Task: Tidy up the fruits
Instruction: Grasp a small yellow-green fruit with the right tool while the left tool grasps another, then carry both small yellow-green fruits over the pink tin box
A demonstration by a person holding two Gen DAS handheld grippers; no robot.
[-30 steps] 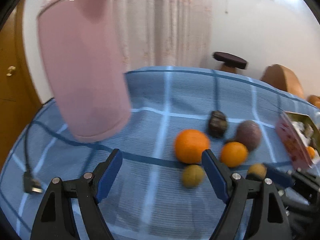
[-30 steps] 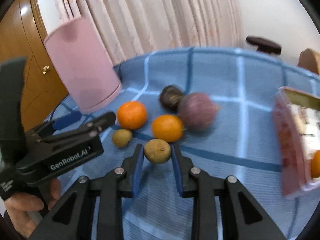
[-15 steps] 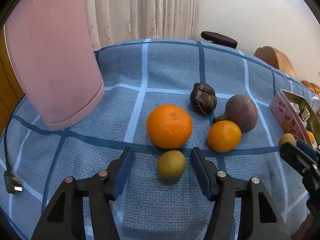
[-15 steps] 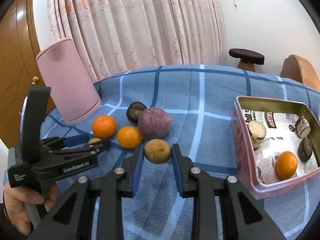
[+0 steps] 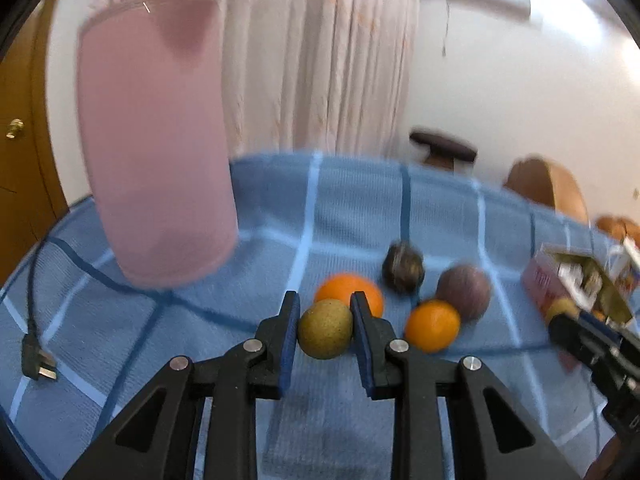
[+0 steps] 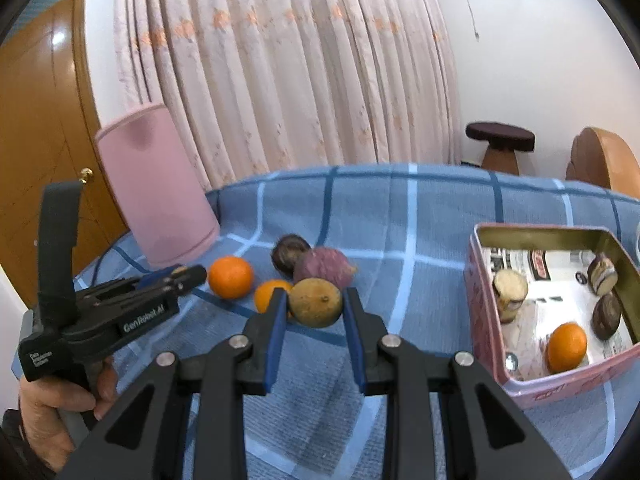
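My left gripper (image 5: 325,334) is shut on a small olive-brown round fruit (image 5: 325,334), lifted a little off the blue checked cloth. Behind it lie a large orange (image 5: 338,286), a small orange (image 5: 432,326), a purple fruit (image 5: 464,292) and a dark brown fruit (image 5: 402,266). My right gripper (image 6: 315,308) is shut on another olive-brown fruit (image 6: 316,302), held above the cloth. To its right stands a pink tin (image 6: 476,280) with an orange (image 6: 566,346) and several dark pieces inside. The left gripper (image 6: 188,276) shows at the left of the right wrist view, held by a hand (image 6: 48,404).
A tall pink cylinder (image 5: 156,140) stands at the back left of the table. A black cable with a plug (image 5: 38,362) lies near the left edge. Curtains, a wooden door, a dark stool (image 6: 500,140) and a wooden chair back (image 6: 604,160) are behind the table.
My left gripper has closed from wide open onto the small olive-brown fruit and raised it. My right gripper has kept its fruit and drawn back and up, so the tin now shows fully.
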